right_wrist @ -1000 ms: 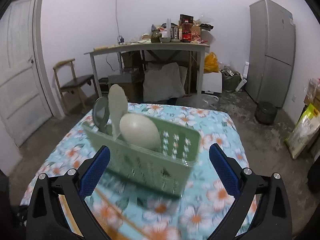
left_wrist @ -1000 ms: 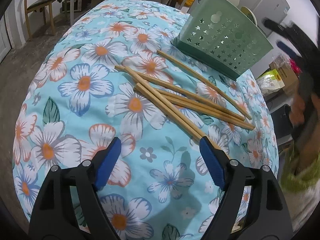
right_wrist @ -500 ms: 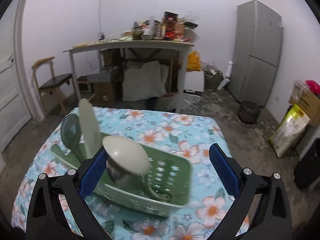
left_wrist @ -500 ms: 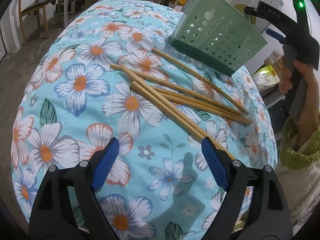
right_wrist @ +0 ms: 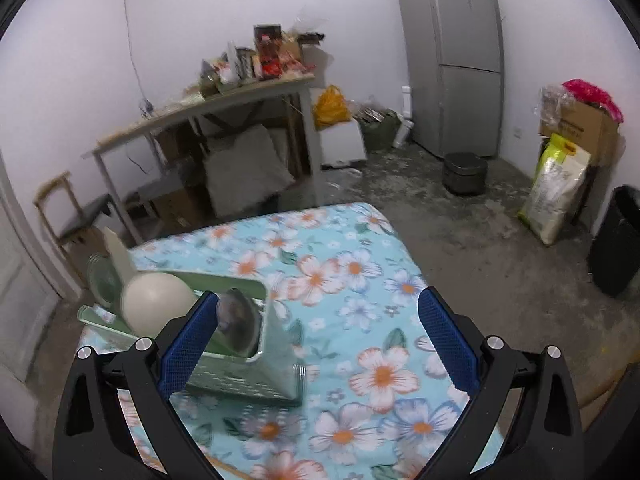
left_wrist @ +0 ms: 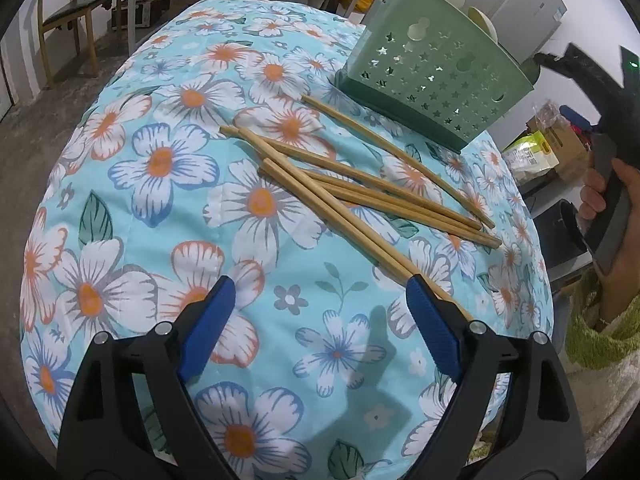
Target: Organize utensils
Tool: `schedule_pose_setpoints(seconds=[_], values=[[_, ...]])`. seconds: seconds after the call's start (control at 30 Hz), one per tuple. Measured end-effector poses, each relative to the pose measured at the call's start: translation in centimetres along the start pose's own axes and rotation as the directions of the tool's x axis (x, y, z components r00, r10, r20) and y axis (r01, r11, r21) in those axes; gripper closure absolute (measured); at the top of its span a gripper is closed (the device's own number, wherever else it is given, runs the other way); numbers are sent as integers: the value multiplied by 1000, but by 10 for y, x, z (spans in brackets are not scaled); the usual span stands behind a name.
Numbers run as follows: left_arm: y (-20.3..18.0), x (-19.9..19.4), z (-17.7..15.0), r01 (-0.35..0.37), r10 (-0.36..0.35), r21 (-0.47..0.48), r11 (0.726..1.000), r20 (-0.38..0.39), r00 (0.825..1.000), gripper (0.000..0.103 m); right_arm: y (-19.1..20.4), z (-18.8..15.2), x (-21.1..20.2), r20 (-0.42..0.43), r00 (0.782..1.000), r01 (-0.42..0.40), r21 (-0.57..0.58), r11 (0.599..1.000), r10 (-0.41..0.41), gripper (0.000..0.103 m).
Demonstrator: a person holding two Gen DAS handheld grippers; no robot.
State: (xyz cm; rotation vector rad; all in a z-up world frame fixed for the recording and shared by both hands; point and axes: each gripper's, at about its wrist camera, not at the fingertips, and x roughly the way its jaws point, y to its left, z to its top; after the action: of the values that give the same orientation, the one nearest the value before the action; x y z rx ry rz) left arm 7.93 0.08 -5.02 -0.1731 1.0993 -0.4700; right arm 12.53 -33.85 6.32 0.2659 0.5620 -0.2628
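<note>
The left gripper (left_wrist: 316,308) had just been opening and stood wide above the table (left_wrist: 120,208), holding nothing. Chopsticks (left_wrist: 360,192) lay beside the caddy (left_wrist: 436,80). The right gripper (right_wrist: 318,340) was wide open and empty.

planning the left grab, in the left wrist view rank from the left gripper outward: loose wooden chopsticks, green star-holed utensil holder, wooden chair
1. Loose wooden chopsticks: nearest, on the floral cloth just ahead of the left gripper, toward its right jaw.
2. Green star-holed utensil holder: beyond them, upper right.
3. Wooden chair: farthest, on the floor, upper left.
</note>
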Motion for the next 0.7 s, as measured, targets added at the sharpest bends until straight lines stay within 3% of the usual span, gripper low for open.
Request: schedule_pose_setpoints(seconds=[0.2,0.27,0.4,0.57,0.7], values=[[0,0,-1,-2,2,-2,1000,1,1000,20,52,-5,5,-58,987,-159,-171,972,151,7],[0,0,-1,-4,4,-3,1000,2,1000,20,67,-6,11,-83,983,-179,-211,961,165,8],[0,0,-2,-1,1,-4,1000,2,1000,20,88,0,27,-134,976,-199,-241,950,171,30],[1,0,-2,0,0,-3,1000,3,1000,20,97,1,44,-195,971,-187,-255,949,139,49],[1,-1,-2,1,-1,-3,1000,3,1000,20,93,3,41,-194,970,-191,-247,950,144,56]])
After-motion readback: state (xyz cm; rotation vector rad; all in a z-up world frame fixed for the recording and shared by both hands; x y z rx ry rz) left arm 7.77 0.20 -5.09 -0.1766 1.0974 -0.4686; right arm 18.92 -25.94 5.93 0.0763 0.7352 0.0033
